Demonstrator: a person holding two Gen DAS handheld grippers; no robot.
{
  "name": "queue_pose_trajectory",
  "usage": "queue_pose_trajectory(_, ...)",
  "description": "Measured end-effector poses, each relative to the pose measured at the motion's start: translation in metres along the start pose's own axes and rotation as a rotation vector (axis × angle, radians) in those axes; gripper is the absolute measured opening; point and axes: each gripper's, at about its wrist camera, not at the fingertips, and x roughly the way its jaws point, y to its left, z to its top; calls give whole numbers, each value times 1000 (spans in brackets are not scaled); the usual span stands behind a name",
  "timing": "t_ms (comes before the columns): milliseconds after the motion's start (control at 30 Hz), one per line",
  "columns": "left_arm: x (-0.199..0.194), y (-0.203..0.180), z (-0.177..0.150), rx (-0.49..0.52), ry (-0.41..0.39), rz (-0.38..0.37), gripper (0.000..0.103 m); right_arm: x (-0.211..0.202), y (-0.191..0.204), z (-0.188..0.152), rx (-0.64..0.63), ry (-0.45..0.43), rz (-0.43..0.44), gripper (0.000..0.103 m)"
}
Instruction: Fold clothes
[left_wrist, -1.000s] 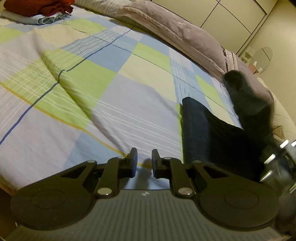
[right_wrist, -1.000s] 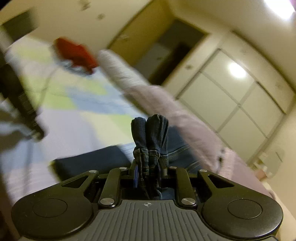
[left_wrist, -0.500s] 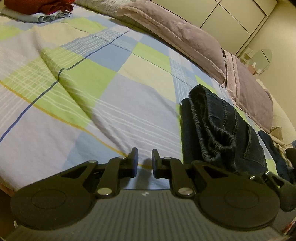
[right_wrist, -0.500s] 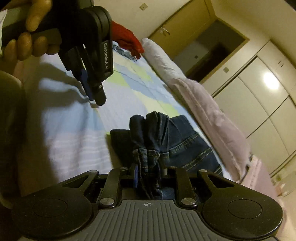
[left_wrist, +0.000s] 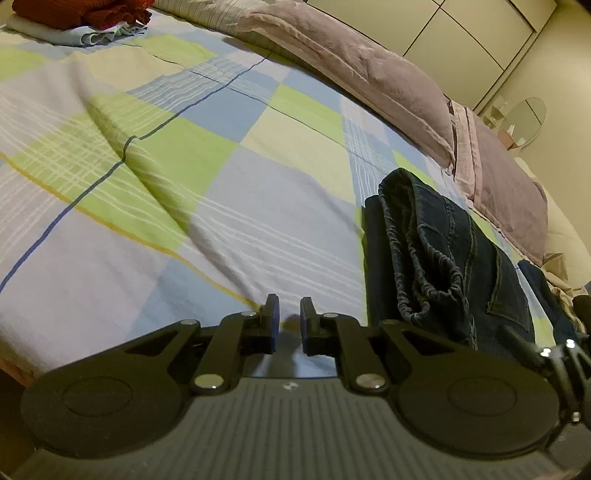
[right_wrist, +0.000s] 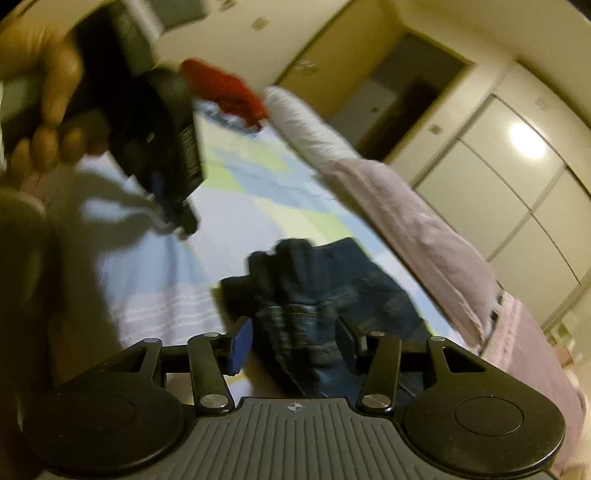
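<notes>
A folded pair of dark blue jeans (left_wrist: 436, 258) lies on the checked bedspread (left_wrist: 184, 166), to the right of my left gripper (left_wrist: 288, 317). The left gripper's jaws stand a narrow gap apart with nothing between them, hovering over the bed's near edge. In the right wrist view the jeans (right_wrist: 314, 295) lie between and just beyond the spread fingers of my right gripper (right_wrist: 293, 341), which is open and not clamping them. The left gripper (right_wrist: 162, 155) also shows there, hand-held, up left.
A red garment on a light folded one (left_wrist: 81, 18) sits at the bed's far left corner. Mauve pillows (left_wrist: 369, 81) line the far side. More dark clothing (left_wrist: 546, 295) lies at the right. Wardrobe doors (right_wrist: 517, 184) stand beyond.
My right gripper has opened and let go of the jeans' folded end, which now rests on the bed. The left gripper has barely moved.
</notes>
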Motion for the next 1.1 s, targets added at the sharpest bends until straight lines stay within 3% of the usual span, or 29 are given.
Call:
queue_pose_trajectory(100, -2, -2, -1, 6, 0, 7, 10, -14, -14, 1, 92, -24, 10, 49)
queue_pose_trajectory(267, -6, -2, -3, 11, 1, 12, 10, 0, -9, 11, 63, -33, 13, 47)
queue_pose_trajectory(333, -6, -2, -4, 12, 1, 11, 10, 10, -5, 11, 65, -36, 42, 19)
queue_pose_trajectory(400, -6, 0, -4, 12, 2, 6, 10, 11, -1, 15, 67, -55, 35, 7)
queue_pose_trajectory(567, -5, 2, -5, -2, 3, -5, 10, 12, -5, 23, 94, -29, 20, 7)
queue_pose_trajectory(733, -6, 4, -5, -11, 4, -13, 10, 22, 16, 22, -41, -7, -28, 9)
queue_pose_trajectory(833, -8, 6, -5, -20, 6, -20, 10, 22, 20, 23, -59, 0, -42, 10)
queue_pose_trajectory(933, -8, 5, -5, -18, 5, -20, 10, 21, 17, 23, -47, 3, -49, 15)
queue_pose_trajectory(1000, -9, 5, -6, -14, 4, -21, 10, 22, 17, 21, -47, 6, -51, 25)
queue_pose_trajectory(1100, -11, 6, -7, -5, 5, -32, 10, 20, 15, 20, -34, 6, -40, 28)
